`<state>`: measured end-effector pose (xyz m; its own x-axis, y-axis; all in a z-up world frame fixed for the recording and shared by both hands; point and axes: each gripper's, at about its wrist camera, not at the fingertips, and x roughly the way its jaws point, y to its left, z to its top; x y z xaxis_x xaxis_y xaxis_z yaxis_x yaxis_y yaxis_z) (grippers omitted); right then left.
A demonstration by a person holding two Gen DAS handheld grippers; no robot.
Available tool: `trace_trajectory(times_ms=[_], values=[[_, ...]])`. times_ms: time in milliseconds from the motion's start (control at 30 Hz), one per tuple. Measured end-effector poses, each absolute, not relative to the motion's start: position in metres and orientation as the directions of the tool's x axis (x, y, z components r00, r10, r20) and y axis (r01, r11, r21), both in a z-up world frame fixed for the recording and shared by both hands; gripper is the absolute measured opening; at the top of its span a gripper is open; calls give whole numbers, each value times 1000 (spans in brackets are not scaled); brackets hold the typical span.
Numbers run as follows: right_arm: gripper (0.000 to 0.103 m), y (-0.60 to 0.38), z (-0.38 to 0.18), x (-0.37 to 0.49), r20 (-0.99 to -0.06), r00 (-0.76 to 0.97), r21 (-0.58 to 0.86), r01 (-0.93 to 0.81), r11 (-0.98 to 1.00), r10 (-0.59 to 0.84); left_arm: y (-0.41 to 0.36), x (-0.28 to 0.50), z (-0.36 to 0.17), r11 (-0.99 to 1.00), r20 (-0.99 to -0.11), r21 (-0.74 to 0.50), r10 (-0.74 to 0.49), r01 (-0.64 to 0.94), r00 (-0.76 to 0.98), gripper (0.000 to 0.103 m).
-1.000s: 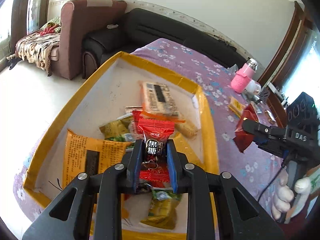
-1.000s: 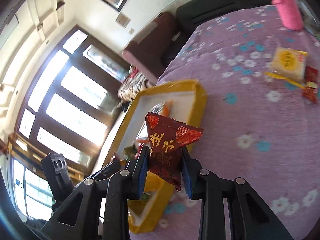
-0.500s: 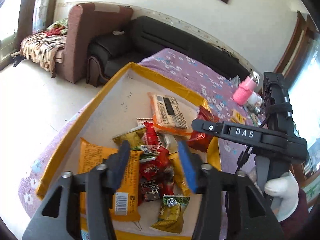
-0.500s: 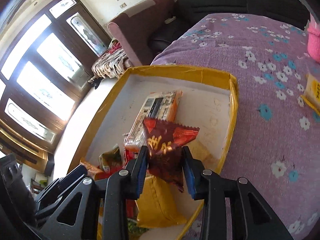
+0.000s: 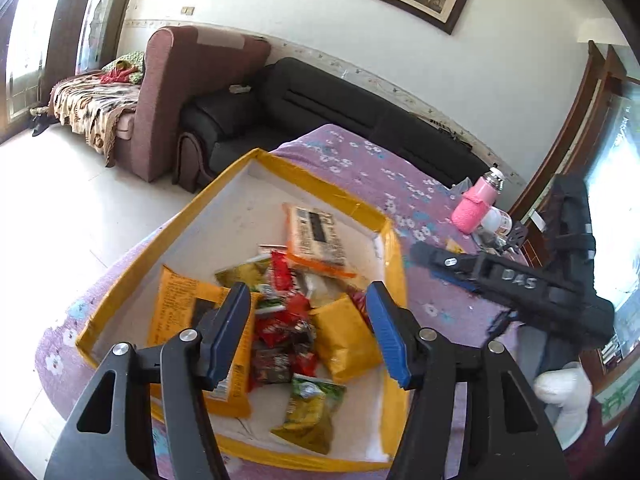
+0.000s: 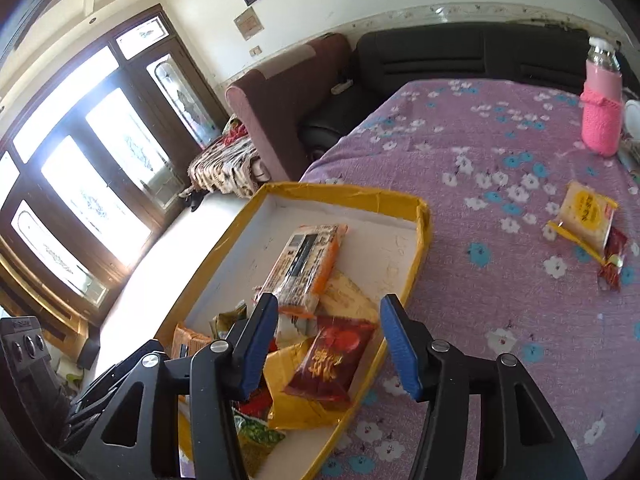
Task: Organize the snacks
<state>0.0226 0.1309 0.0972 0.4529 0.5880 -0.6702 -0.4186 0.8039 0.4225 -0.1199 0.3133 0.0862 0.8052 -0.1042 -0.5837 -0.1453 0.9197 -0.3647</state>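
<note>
Left wrist view: the left claw (image 5: 308, 330) hangs open and empty over the yellow-rimmed cardboard tray (image 5: 394, 264), its small red wrapped sweet (image 5: 280, 328) now among the packets; its jaws have just been opening.

Right wrist view: the right claw (image 6: 329, 340), jaws just opened, has dropped the dark-red foil snack packet (image 6: 330, 362) into the tray. Likely next: fetching the yellow snack packet (image 6: 586, 214) left on the purple floral-clothed table (image 6: 500, 152).
</note>
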Motion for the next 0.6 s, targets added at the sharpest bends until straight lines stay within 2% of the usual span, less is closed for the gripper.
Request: trace_trajectory(times_ms=[100,200,267,300,367,400,467,567,600], values=[[55,125,89,18,-653,411,496,-403,769,636,305,-130,95,937,-574,-311,-52,-159,817,61],[55,120,87,2,-653,412,485,-416,769,635,290,-146,111,957,-524,-163,123,-241,843,63],[55,115,89,-14,-645,423,477,-427,768,636,274,-160,127,942,-433,-29,289,-333,854,74],[55,112,89,-22,-642,432,472,-430,770,634,267,-167,133,930,-382,10,342,-367,858,85],[56,105,92,-41,-627,451,462,-442,769,636,253,-185,147,911,-271,50,408,-410,872,92],[58,100,93,-54,-617,468,450,-451,771,633,249,-191,151,909,-237,49,414,-415,879,102],[65,90,95,-74,-602,509,415,-459,786,615,247,-193,153,925,-255,13,371,-381,893,103],[72,79,95,-99,-589,557,366,-462,808,585,253,-174,140,948,-403,-58,265,-313,876,103],[74,76,95,-104,-589,564,358,-461,812,580,253,-169,134,938,-431,-45,292,-344,854,103]])
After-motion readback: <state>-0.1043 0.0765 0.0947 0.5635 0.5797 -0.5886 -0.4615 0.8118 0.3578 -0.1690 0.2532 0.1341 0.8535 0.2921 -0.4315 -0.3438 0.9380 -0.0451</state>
